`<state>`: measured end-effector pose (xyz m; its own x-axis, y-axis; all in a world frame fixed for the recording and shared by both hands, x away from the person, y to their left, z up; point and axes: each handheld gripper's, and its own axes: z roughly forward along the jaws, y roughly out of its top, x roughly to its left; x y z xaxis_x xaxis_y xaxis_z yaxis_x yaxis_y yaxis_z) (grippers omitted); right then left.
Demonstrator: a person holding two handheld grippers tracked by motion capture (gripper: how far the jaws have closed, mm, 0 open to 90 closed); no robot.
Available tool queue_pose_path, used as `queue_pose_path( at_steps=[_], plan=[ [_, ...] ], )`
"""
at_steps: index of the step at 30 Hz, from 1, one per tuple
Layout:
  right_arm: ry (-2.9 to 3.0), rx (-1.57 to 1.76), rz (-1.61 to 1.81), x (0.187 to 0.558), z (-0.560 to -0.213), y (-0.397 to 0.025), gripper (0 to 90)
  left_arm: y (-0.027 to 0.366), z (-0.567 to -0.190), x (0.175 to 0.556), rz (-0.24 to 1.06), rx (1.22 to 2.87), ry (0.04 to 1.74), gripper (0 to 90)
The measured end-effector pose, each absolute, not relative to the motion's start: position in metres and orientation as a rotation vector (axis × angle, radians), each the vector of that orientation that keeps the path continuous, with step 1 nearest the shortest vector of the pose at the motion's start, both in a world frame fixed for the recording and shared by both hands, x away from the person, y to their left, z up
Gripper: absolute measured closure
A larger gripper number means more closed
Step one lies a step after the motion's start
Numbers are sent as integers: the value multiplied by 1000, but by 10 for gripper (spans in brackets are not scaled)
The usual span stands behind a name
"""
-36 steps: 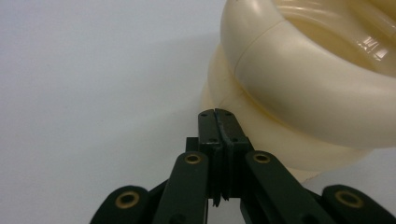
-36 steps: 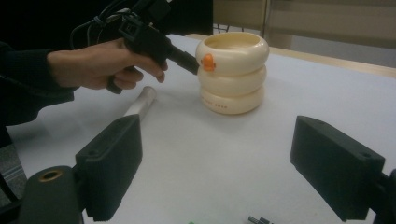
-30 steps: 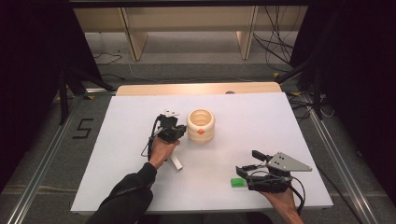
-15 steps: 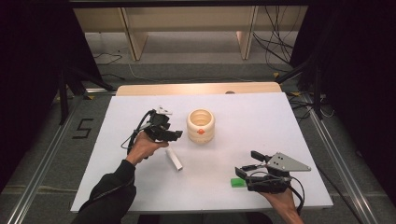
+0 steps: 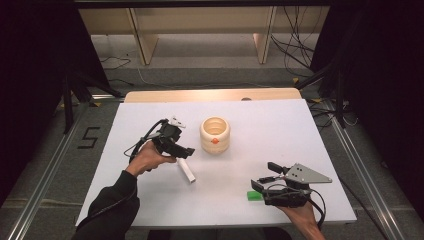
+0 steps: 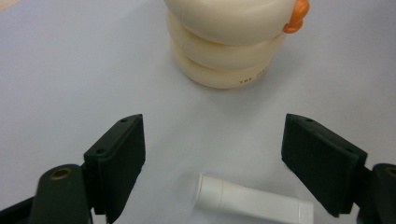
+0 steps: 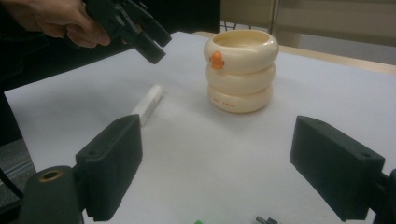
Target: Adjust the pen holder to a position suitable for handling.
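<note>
A cream ribbed cup [image 5: 215,135] with an orange tab stands mid-table. A white tube [image 5: 186,171] lies on the white table [image 5: 280,135] to the cup's front left. My left gripper [image 5: 181,145] hovers just above the tube's far end, open and holding nothing. In the left gripper view the tube [image 6: 252,203] lies below the spread jaws, with the cup [image 6: 229,42] beyond. My right gripper [image 5: 264,176] rests open near the front right, beside a green block [image 5: 254,195]. The right gripper view faces the cup [image 7: 240,70], the tube [image 7: 148,103] and the left gripper [image 7: 135,28].
A wooden strip [image 5: 210,95] runs along the table's far edge. Shelving legs and cables lie on the floor beyond. Metal rails [image 5: 45,175] flank the table on both sides. Open white surface spreads to the right of the cup.
My left hand has drawn back to the left and lifted off the white tube, which stays lying on the table. The right gripper has not moved.
</note>
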<state>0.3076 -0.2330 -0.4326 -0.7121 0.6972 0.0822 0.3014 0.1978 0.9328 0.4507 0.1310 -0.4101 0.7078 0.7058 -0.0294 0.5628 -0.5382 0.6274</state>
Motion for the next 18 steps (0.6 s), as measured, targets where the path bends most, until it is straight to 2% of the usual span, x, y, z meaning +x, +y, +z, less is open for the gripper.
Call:
queue_pose_path(
  at_steps=[18],
  plan=[
    [2130,933,1528,308,-433,-232,177,122,-413,445,206,2499,769,188]
  ],
)
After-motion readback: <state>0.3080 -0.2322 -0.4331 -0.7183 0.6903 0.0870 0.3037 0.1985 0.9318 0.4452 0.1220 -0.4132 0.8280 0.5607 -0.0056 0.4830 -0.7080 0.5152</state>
